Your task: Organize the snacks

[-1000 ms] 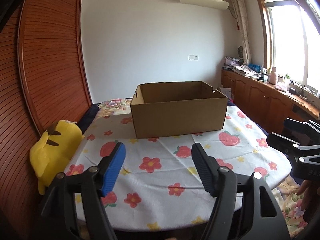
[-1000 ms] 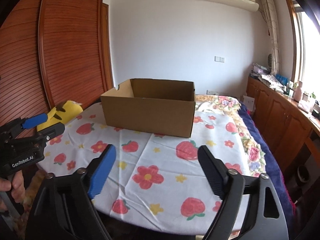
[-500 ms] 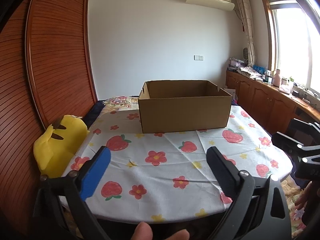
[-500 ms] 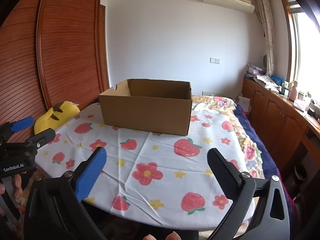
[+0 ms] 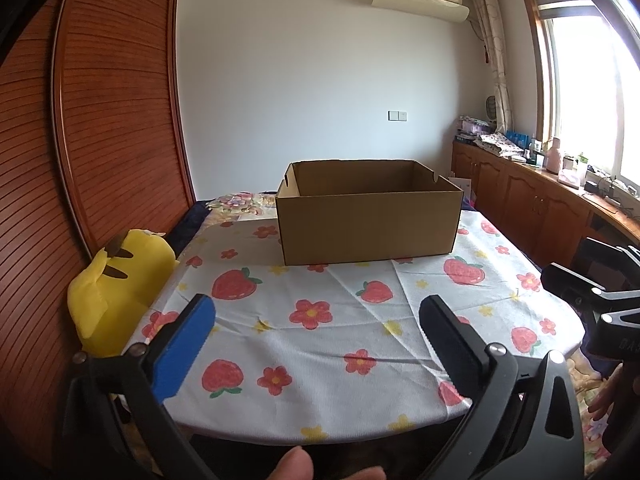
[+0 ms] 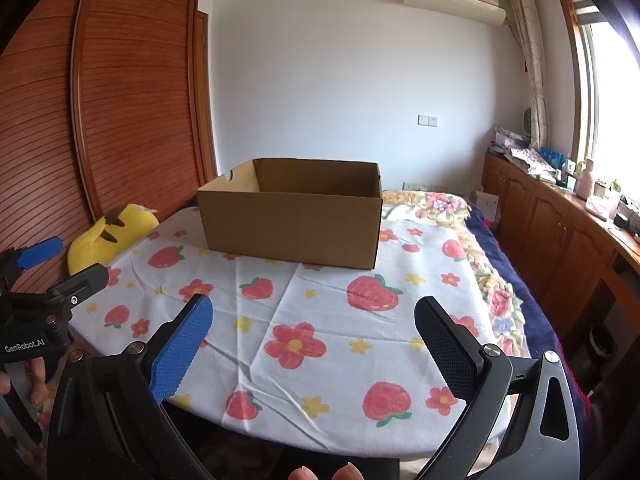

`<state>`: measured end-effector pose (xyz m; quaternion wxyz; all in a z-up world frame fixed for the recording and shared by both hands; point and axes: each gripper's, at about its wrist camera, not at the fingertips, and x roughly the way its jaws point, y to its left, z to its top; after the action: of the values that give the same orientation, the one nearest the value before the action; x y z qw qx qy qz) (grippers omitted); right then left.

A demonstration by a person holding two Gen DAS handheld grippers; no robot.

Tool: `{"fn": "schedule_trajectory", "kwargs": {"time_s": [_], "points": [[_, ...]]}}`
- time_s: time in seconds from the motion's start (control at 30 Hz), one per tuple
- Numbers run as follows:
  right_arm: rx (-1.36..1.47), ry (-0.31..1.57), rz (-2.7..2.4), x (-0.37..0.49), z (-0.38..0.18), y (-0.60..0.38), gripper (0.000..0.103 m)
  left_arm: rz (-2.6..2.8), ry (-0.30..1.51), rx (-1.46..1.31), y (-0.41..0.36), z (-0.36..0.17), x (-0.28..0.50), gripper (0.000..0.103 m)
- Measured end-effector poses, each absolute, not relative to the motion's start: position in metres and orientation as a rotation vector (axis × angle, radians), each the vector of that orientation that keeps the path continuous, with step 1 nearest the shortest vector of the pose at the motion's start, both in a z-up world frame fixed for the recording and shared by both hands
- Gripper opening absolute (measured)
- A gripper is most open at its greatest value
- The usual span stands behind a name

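An open brown cardboard box stands at the far side of a table with a strawberry-and-flower cloth; it also shows in the right wrist view. Its inside is hidden from both views. No snacks are in view. My left gripper is open and empty above the table's near edge. My right gripper is open and empty, also near the front edge. The left gripper shows at the left of the right wrist view; the right one shows at the right of the left wrist view.
A yellow plush toy sits at the table's left side against a wooden slatted door. A bed with a floral blanket lies behind and right of the table. Wooden cabinets line the right wall.
Both grippers have pulled back and risen from the table and opened wider. The box now looks farther away.
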<state>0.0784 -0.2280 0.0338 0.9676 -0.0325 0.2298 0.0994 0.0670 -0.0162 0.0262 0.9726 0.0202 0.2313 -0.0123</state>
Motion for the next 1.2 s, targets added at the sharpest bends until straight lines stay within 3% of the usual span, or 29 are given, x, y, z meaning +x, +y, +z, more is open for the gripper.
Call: {"fn": "schedule_trajectory", "kwargs": {"time_s": [1.2], "points": [[-0.055,0.460,0.183,0.0743,0.0352,-0.2329,0.103,-0.025,0.449,0.038,-0.0159,0.0280,0.0615,0.103]]}}
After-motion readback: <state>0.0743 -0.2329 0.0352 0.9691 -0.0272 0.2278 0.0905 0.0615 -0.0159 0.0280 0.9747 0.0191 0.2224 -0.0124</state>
